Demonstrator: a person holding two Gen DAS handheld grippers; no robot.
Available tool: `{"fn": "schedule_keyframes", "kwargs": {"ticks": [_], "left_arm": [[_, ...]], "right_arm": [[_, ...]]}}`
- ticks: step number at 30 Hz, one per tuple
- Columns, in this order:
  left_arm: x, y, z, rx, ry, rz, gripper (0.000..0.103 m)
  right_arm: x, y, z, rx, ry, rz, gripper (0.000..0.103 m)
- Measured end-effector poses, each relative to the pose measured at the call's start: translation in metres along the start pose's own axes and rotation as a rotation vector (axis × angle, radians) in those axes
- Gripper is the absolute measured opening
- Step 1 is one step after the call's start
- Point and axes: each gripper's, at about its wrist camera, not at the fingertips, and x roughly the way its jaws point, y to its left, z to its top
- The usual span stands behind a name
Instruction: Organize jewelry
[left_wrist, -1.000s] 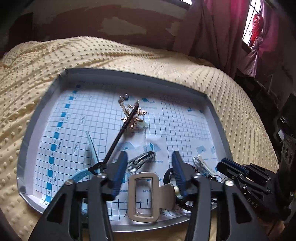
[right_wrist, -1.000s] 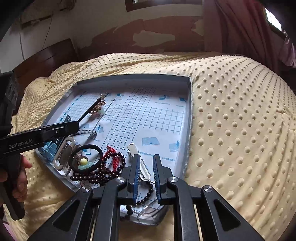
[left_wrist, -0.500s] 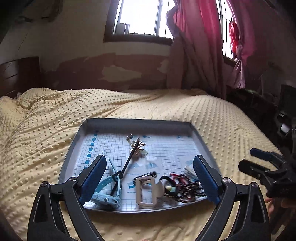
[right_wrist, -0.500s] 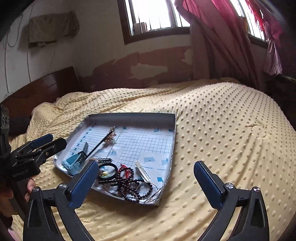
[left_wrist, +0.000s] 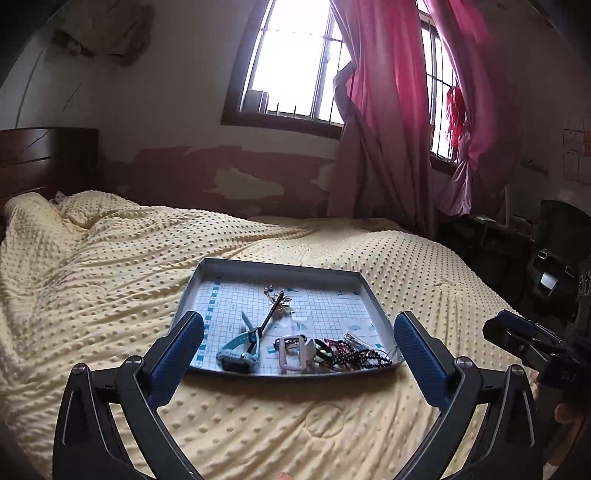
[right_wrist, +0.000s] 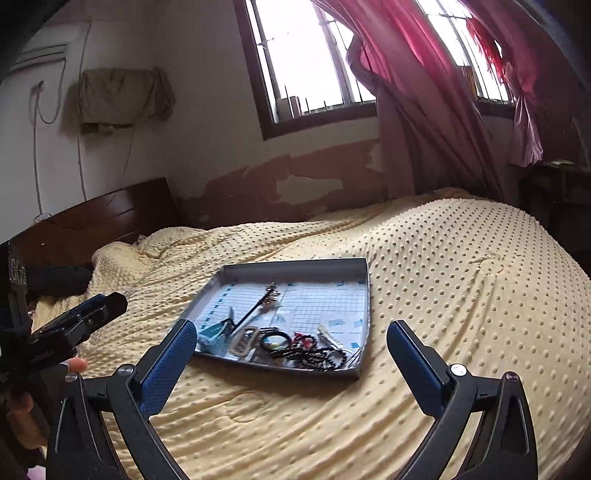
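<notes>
A grey tray (left_wrist: 373, 295) (right_wrist: 364, 280) with a gridded paper liner lies on the yellow bed. Along its near edge lie a blue watch (left_wrist: 236, 349), a beige buckle (left_wrist: 293, 352), a black ring and dark bead strings (left_wrist: 351, 354) (right_wrist: 314, 352). A black hair stick with a gold ornament (left_wrist: 271, 312) (right_wrist: 258, 304) lies mid-tray. My left gripper (left_wrist: 297, 350) hangs wide open, well back from the tray's near edge. My right gripper (right_wrist: 291, 350) is wide open too, held back likewise. Nothing sits between either pair of fingers.
The dotted yellow blanket (left_wrist: 110, 280) covers the whole bed around the tray. A dark wooden headboard (right_wrist: 92, 225) stands at the left, a window with pink curtains (left_wrist: 388, 110) behind. Dark furniture (left_wrist: 554, 251) lines the right side. A hand (right_wrist: 22, 402) holds the other gripper.
Both grippers have pulled far back and up from the tray and opened wide; a second ago they were close over the jewelry with narrow gaps. The jewelry lies unmoved.
</notes>
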Motion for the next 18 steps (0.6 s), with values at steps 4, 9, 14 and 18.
{"fn": "schedule_keyframes", "kwargs": {"ticks": [4, 9, 14, 18], "left_arm": [[-0.032, 0.005, -0.009, -0.028, -0.025, -0.007, 0.101], [-0.067, 0.01, -0.024, -0.013, -0.045, 0.021, 0.102], [-0.097, 0.013, -0.046, -0.009, -0.045, 0.003, 0.102], [-0.115, 0.013, -0.061, 0.008, -0.061, 0.034, 0.102]], "right_arm": [[-0.028, 0.025, -0.008, -0.034, -0.042, -0.001, 0.103], [-0.056, 0.049, -0.028, -0.037, -0.076, 0.003, 0.103], [-0.072, 0.06, -0.051, -0.014, -0.086, 0.028, 0.103], [-0.082, 0.065, -0.068, -0.016, -0.098, -0.004, 0.103]]}}
